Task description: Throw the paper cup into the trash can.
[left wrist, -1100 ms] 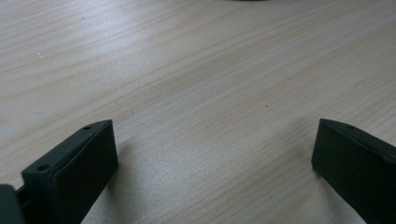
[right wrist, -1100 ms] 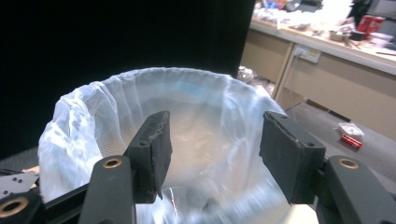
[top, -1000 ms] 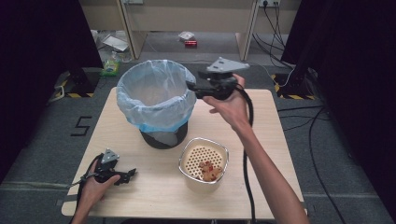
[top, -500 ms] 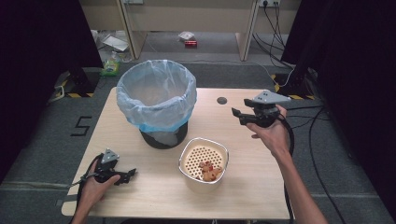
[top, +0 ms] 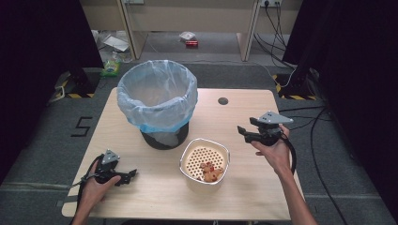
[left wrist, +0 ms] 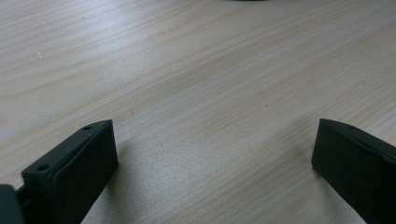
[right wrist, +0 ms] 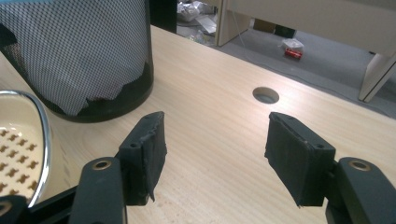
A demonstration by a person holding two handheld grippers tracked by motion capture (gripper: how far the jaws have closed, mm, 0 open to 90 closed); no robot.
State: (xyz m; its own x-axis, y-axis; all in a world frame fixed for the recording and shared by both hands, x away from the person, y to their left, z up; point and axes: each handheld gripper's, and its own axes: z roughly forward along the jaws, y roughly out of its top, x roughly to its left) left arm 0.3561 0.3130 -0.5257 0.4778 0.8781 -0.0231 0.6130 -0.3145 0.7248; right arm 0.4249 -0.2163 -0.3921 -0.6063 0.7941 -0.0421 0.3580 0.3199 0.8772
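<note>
The colander (top: 205,161) sits at lower centre of the bench (top: 244,197), food scraps (top: 210,171) inside. Likely light, rigid; grip the rim. Right tongs (top: 242,131), just widening, and left tongs (top: 132,175) both released, empty.

The right tool (top: 243,131) has dropped from the bin (top: 157,101), empty jaws just opening.

The table (top: 244,117) is pale wood-grain laminate, smooth and matt, with fine streaks running along it in both gripper views. The bin (right wrist: 88,56) is black metal mesh with a faint sheen, lined with a thin, crinkled, translucent plastic bag (top: 157,91), and the strainer basket (top: 205,161) looks like cream plastic punched with holes under a shiny chrome rim. The right gripper (right wrist: 215,149) has matt black, slightly rough, rubbery pads (right wrist: 149,149) on smoother black plastic, and the left gripper (left wrist: 215,172) looks the same.
</note>
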